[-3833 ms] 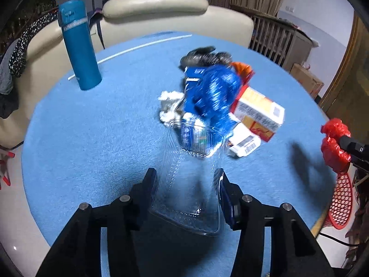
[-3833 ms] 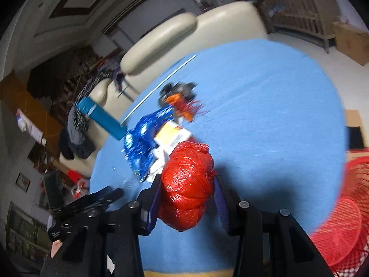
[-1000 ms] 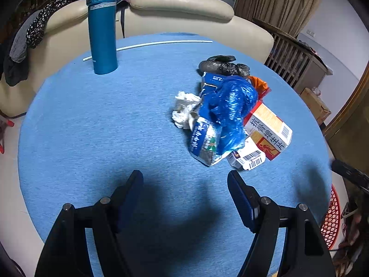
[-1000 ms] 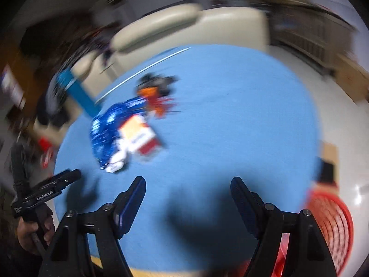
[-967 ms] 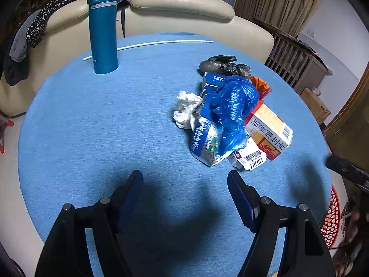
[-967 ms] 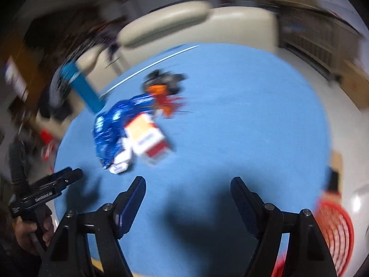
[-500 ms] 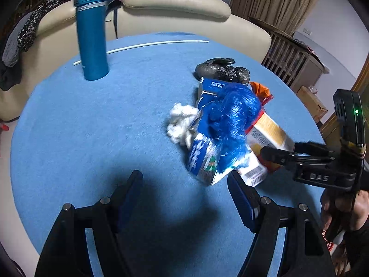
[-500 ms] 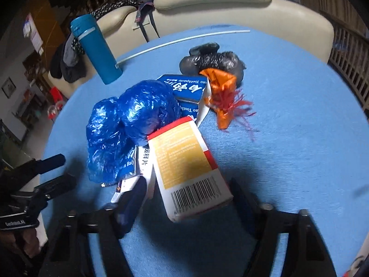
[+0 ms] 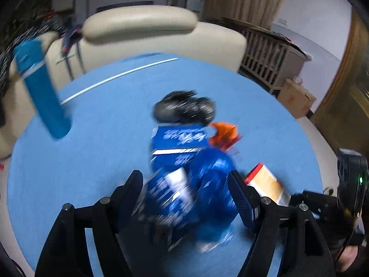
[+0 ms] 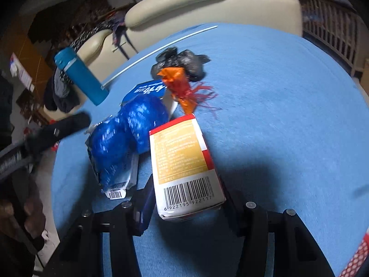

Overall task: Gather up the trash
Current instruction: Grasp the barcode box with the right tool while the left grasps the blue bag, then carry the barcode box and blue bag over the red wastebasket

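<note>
My right tool [image 10: 186, 198] straddles the orange box [image 10: 182, 161], jaws apart; I should close squarely on its sides. My left tool [image 9: 185, 194], also spread, frames the blue bag [image 9: 207, 184] on the bench [image 9: 92, 138]; I should steady it first.

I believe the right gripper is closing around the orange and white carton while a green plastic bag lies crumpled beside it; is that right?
Not quite: the plastic bag is blue, not green, as the right wrist view shows. The right gripper does straddle the orange and white carton, with the bag crumpled beside it.

Black fingers [image 9: 239, 196], blue pads, silver screws
</note>
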`<state>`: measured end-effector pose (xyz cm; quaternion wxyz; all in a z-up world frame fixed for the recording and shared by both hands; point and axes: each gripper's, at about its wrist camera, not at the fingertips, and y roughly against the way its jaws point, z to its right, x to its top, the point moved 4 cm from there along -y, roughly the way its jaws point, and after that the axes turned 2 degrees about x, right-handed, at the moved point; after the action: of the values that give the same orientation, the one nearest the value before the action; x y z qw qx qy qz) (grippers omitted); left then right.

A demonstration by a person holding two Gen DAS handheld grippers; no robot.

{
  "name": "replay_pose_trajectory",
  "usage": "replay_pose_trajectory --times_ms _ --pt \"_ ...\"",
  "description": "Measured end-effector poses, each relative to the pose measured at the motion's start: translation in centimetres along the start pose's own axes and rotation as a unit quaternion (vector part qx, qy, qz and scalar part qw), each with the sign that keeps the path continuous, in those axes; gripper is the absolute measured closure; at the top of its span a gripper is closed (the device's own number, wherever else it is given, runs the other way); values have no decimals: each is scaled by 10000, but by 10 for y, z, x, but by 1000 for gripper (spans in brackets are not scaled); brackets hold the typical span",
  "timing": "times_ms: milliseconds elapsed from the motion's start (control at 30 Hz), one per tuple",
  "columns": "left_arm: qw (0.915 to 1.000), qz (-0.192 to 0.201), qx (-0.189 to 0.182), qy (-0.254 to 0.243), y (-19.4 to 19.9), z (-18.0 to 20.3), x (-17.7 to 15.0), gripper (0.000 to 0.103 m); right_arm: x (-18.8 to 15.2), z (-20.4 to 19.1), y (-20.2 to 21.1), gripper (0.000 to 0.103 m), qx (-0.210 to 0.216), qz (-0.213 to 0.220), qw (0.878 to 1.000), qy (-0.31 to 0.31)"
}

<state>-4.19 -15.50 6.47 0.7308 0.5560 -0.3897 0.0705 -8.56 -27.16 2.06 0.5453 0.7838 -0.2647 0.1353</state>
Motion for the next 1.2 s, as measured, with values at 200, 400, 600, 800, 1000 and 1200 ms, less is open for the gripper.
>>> replay_pose_trajectory --times_ms 200,400,600,800,1000,1200 --pt "9988 -443 -34 -215 -32 31 5 26 -14 27 24 48 -162 201 9986 -463" --pt "9979 -619 -134 -115 -39 48 1 26 -28 50 52 48 -278 404 9964 -697" --pt "9981 -514 -185 -298 -30 71 3 26 -41 72 74 48 -352 581 9930 -968" --pt "9984 -299 -420 -216 -17 89 11 26 -48 88 85 48 -366 692 9899 -1185" --pt "9980 -199 -526 -296 -13 112 16 26 -56 97 92 48 -409 731 9876 -1325" --pt "9962 -501 -553 -450 -34 140 1 26 -63 111 102 48 -527 862 9826 -1561"
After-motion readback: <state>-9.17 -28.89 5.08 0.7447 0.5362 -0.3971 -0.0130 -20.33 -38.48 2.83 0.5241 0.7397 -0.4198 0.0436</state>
